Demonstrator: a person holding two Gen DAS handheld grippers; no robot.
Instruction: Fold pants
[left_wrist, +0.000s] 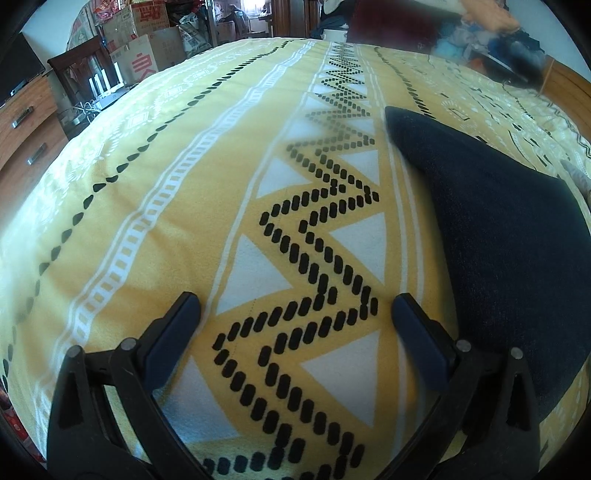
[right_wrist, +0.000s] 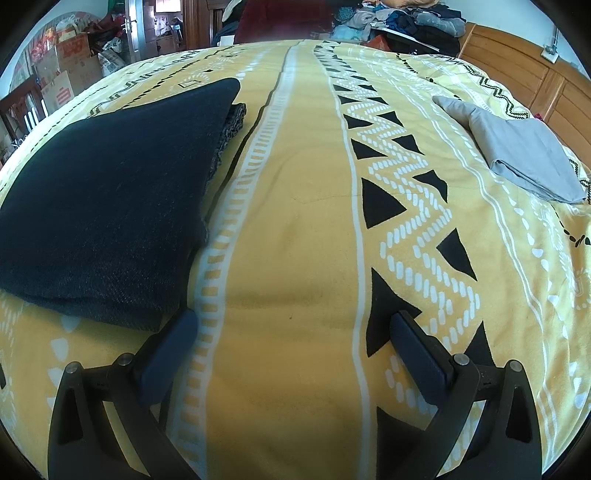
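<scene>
We saw a bed (left_wrist: 155, 229) filling most of both views, spread with a yellow cover patterned in white bands and black zigzags. Beyond its far edge stood stacked cardboard boxes (left_wrist: 144, 40) and a dark wooden chair (left_wrist: 79, 70). A wooden chest of drawers (left_wrist: 26, 129) with metal handles stood at the left, and a dark screen (left_wrist: 14, 70) sat on it. We made out a bright doorway (right_wrist: 166, 26) at the back, a wooden headboard (right_wrist: 517, 62) on the right, and a heap of clothes (right_wrist: 410, 18) beside it, all in daylight
</scene>
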